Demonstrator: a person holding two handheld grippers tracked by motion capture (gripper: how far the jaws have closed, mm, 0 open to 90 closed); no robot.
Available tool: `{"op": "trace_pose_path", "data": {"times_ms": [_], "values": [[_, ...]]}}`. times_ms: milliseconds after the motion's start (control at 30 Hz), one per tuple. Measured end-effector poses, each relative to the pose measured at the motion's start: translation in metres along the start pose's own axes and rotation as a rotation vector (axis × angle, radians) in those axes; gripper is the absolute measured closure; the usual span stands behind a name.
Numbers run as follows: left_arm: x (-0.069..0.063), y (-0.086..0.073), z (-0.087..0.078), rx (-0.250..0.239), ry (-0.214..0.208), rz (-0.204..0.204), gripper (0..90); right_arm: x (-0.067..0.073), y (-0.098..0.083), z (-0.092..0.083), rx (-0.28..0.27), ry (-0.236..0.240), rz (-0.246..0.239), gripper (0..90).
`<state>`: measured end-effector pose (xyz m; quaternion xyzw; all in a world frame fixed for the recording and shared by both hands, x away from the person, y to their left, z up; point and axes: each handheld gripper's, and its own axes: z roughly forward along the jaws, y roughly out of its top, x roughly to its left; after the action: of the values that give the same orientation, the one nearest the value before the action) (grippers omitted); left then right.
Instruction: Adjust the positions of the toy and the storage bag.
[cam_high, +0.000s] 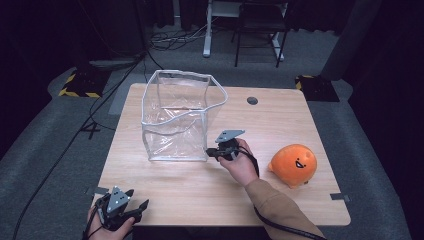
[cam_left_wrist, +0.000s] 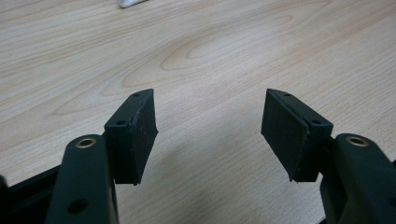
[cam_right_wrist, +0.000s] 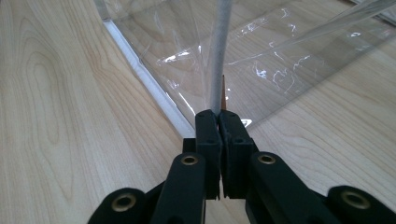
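High view: the clear bag (cam_high: 177, 120) stands left of centre on the table (cam_high: 280, 120); the right gripper (cam_high: 211, 153) meets its lower right corner; the left gripper (cam_high: 142, 209) sits at lower left; an orange toy (cam_high: 294, 165) lies right.

Left gripper view: jaws wide apart, holding nothing.

Right gripper view: jaws pinched together on the bag's white corner seam (cam_right_wrist: 218, 60), at centre.

One clear plastic bag (cam_high: 176, 117) is standing on one wooden table (cam_high: 280, 120). One orange plush toy (cam_high: 294, 165) is lying there too. Two grippers are showing: the left gripper (cam_high: 131, 210) and the right gripper (cam_high: 209, 151). One chair (cam_high: 260, 25) is standing behind the table.
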<state>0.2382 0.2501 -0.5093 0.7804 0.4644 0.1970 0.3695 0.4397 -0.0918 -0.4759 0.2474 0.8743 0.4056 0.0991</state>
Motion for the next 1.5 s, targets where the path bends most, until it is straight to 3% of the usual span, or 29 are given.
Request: {"op": "trace_pose_path", "data": {"times_ms": [267, 633, 800, 1000, 1233, 1500], "values": [[-0.005, 0.01, 0.01, -0.005, -0.009, 0.021, 35.6, 0.007, -0.011, -0.016, 0.011, -0.025, 0.005, 88.0], [-0.019, 0.029, 0.029, -0.008, -0.021, 0.071, 32.7, 0.024, -0.05, -0.061, 0.018, -0.01, 0.024, 87.9], [-0.032, 0.037, 0.04, 0.004, -0.052, 0.121, 32.5, 0.027, -0.071, -0.083, 0.005, -0.005, 0.063, 88.0], [-0.048, 0.046, 0.051, 0.008, -0.083, 0.176, 32.7, 0.036, -0.088, -0.103, 0.009, -0.002, 0.076, 88.0], [-0.055, 0.049, 0.057, 0.014, -0.118, 0.204, 32.4, 0.048, -0.107, -0.128, 0.027, -0.006, 0.086, 88.0], [-0.065, 0.048, 0.059, 0.024, -0.148, 0.23, 33.8, 0.056, -0.127, -0.157, -0.005, -0.017, 0.111, 89.8]]}}
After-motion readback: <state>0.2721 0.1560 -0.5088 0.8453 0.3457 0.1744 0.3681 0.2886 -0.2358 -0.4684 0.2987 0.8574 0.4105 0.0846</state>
